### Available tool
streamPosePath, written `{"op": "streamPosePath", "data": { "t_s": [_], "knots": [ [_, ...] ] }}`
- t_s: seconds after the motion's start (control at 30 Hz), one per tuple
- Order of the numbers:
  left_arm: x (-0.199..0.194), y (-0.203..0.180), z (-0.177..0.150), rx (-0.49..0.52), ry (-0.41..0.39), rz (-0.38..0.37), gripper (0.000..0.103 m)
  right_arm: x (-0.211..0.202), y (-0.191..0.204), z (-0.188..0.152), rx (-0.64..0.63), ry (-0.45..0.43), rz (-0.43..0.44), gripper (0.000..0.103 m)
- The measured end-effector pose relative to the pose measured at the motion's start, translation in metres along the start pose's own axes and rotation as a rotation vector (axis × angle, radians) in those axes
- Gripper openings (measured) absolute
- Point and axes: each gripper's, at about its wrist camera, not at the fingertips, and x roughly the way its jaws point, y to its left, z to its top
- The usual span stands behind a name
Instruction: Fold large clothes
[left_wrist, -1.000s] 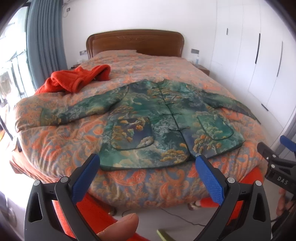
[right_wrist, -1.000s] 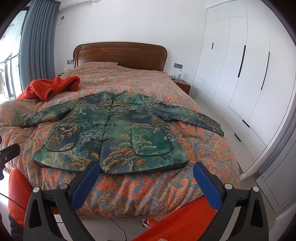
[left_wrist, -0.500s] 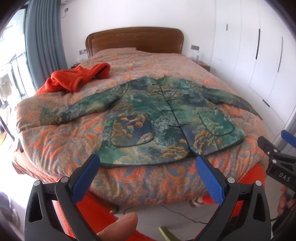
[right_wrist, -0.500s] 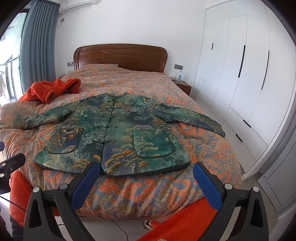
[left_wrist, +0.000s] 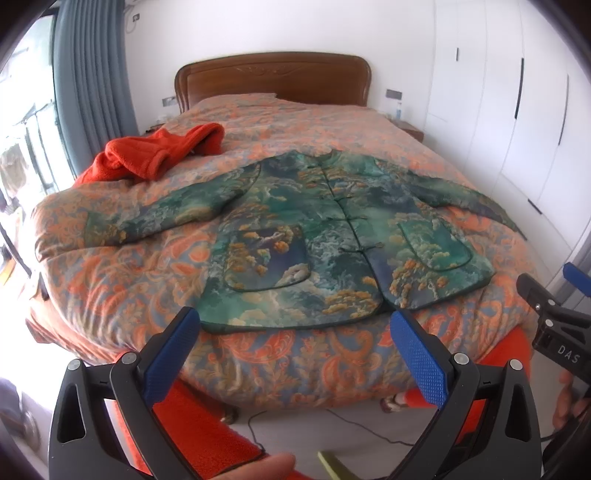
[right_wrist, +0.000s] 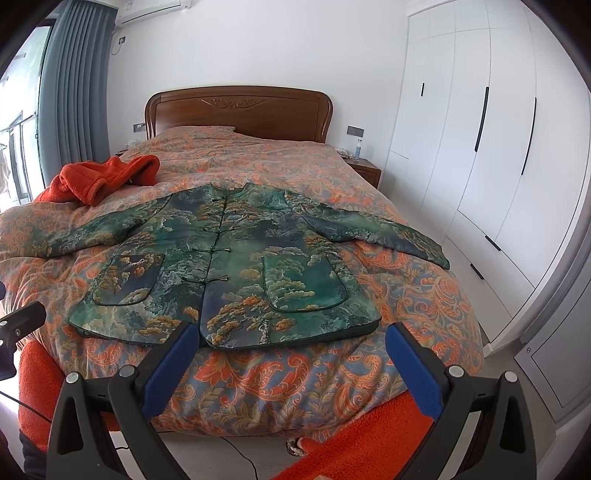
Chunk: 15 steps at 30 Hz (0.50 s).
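Bed (left_wrist: 258, 354) w/ jacket (left_wrist: 332, 240) closer, grippers unchanged

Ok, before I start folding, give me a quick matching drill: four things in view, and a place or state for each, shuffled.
1. green landscape-print padded jacket
2. orange fleece garment
3. left gripper
4. small clear bottle

A. bunched in a heap near the curtain side
B. on the wooden nightstand
C. open, holding nothing
D. spread flat, front fastened, sleeves out

Pairs: 1-D, 2-A, 3-C, 4-B
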Motion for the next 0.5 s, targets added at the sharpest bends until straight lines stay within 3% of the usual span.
{"op": "streamPosePath", "data": {
  "t_s": [0.5],
  "knots": [
    [0.0023, 0.004, 0.0027, -0.02, -0.001, -0.001, 0.103, 0.0016, 0.0011, 0.0007, 0.003, 0.003, -0.001, 0.103]
  ]
}}
